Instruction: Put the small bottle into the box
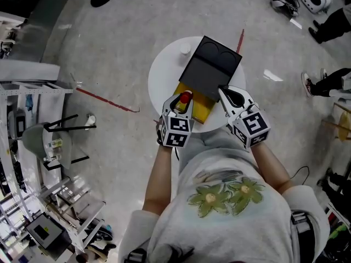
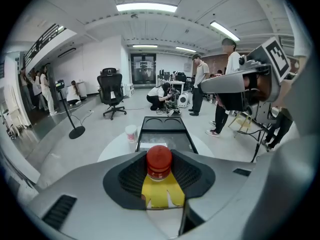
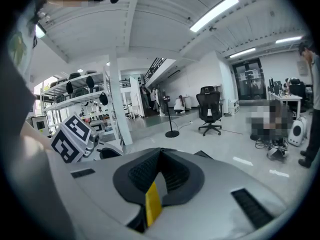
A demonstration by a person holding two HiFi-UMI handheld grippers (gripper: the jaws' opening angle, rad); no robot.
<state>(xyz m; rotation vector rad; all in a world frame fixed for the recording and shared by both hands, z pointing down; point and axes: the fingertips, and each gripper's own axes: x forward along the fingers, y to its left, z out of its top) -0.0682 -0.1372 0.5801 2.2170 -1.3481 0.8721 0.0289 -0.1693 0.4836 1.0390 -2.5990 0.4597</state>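
Both abreast, left tongs [image 1: 184, 101] clamp small bottle [image 2: 159, 163], right tongs [image 3: 160, 159] pinch box [image 1: 201, 112]

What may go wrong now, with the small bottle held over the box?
The left gripper grips the small bottle near its red cap, so it might tilt or slip. The right gripper pinches only a thin yellow edge of the box; the box might shift on the round table.

On the round white table [image 1: 159, 84], the left gripper [image 1: 183, 104] at 7 o'clock holds the red-capped small bottle [image 1: 185, 98] over the yellow end of the black-lidded box [image 1: 211, 64], the right gripper [image 1: 224, 93] meets the box's edge at 5 o'clock, and a white cup [image 1: 185, 50] stands at 11 o'clock.
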